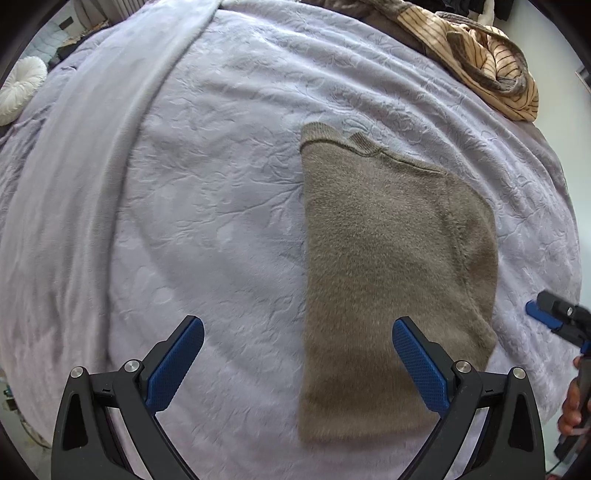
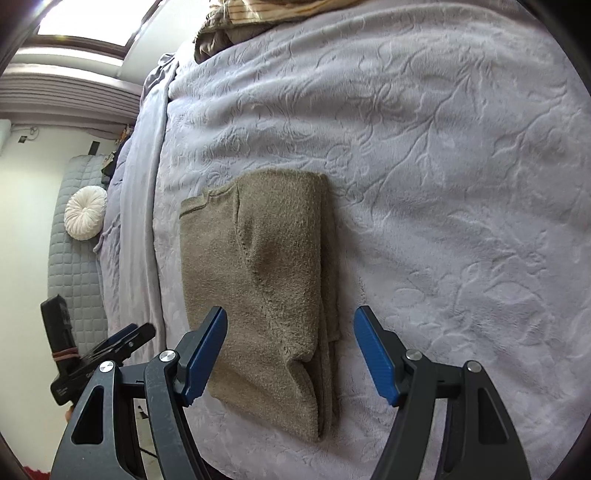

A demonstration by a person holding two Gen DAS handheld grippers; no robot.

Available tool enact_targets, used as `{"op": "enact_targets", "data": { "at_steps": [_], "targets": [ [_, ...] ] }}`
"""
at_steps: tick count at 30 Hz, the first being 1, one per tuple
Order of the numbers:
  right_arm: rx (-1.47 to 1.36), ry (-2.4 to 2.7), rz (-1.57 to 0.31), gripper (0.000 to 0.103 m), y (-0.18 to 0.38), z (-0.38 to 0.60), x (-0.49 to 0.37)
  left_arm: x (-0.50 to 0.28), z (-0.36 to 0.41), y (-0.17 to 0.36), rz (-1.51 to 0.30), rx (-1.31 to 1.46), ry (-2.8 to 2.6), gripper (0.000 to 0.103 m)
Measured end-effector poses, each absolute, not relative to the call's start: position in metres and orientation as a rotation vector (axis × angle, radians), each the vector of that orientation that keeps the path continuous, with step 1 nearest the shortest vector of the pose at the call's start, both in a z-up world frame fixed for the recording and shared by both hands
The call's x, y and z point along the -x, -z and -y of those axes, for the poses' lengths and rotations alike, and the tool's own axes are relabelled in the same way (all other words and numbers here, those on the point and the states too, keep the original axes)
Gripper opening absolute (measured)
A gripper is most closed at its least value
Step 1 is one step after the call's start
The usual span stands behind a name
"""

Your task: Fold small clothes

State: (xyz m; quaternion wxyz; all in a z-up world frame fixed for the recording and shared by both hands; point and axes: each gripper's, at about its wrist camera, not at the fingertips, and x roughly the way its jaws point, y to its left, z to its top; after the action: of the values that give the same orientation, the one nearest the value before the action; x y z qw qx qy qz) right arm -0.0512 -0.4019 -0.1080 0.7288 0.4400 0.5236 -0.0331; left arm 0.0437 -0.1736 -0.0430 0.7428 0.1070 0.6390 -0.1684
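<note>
Left wrist view looks straight down on 1 bed (image 1: 229, 192) covered by a pale lilac embossed blanket, with 1 folded taupe sweater (image 1: 388, 266) lying flat on it. I count 2 grippers in all. The left gripper (image 1: 297, 363) has its 2 blue-padded fingers (image 1: 175, 363) spread wide with nothing between them; the left edge of the sweater runs up between the 2 pads, well below them. The right gripper (image 1: 554, 317) shows here only as a dark tip with a blue pad at the right edge, just off the sweater's right side, held by a hand (image 1: 570, 406).

The sweater is fuzzy knit, folded into a tall rectangle, with a ribbed collar band showing at its far end and a seam curving down one side.

At the far corner of the bed lies 1 heap of tan cloth with dark stripes (image 1: 491, 70), well apart from the sweater. 1 round white pleated cushion (image 1: 22, 88) sits off the bed to the left.

The right wrist view shows what the other does not: the sweater (image 2: 266, 280) from its near end, where stacked layers are visible along the right-hand fold. The right gripper (image 2: 290, 352) has its fingers (image 2: 375, 354) parted wide and empty, above the near end of the sweater. This view also takes in the left gripper (image 2: 122, 343) beside the bed's edge, a grey quilted mat (image 2: 74, 266) with the cushion (image 2: 85, 212) on it, and a window (image 2: 92, 22) high up.
</note>
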Motion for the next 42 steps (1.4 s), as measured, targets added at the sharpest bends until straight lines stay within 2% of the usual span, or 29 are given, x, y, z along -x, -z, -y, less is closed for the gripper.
{"op": "enact_targets", "data": {
  "at_steps": [15, 27, 28, 30, 31, 32, 33, 36, 42],
  "targets": [
    [-1.080, -0.122, -1.161, 0.075, 0.190, 0.411, 0.030, -0.060, 0.193, 0.126, -1.531, -0.057, 0.671, 0.102],
    [-1.099, -0.262, -1.171, 0.076, 0.215, 0.379, -0.026, -0.056, 0.234, 0.128, -1.471, -0.172, 0.681, 0.102],
    [-1.104, -0.253, -1.171, 0.076, 0.215, 0.378, -0.025, -0.056, 0.236, 0.127, -1.469, -0.176, 0.684, 0.100],
    [-1.127, -0.231, -1.173, 0.073, 0.215, 0.376, -0.026, -0.055, 0.238, 0.125, -1.462, -0.173, 0.690, 0.082],
    [-1.139, -0.222, -1.185, 0.056, 0.216, 0.375, -0.028, -0.055, 0.238, 0.121, -1.451, -0.171, 0.694, 0.076],
    [-1.152, -0.219, -1.199, 0.042, 0.215, 0.375, -0.027, -0.055, 0.237, 0.118, -1.446, -0.170, 0.701, 0.064],
    [-1.168, -0.224, -1.200, 0.042, 0.214, 0.373, -0.027, -0.055, 0.234, 0.113, -1.438, -0.169, 0.707, 0.054],
    [-1.187, -0.263, -1.167, 0.039, 0.199, 0.369, -0.025, -0.054, 0.228, 0.098, -1.422, -0.167, 0.735, 0.046],
    [-1.213, -0.313, -1.121, 0.038, 0.164, 0.349, -0.025, -0.045, 0.219, 0.065, -1.390, -0.194, 0.752, 0.045]
  ]
}}
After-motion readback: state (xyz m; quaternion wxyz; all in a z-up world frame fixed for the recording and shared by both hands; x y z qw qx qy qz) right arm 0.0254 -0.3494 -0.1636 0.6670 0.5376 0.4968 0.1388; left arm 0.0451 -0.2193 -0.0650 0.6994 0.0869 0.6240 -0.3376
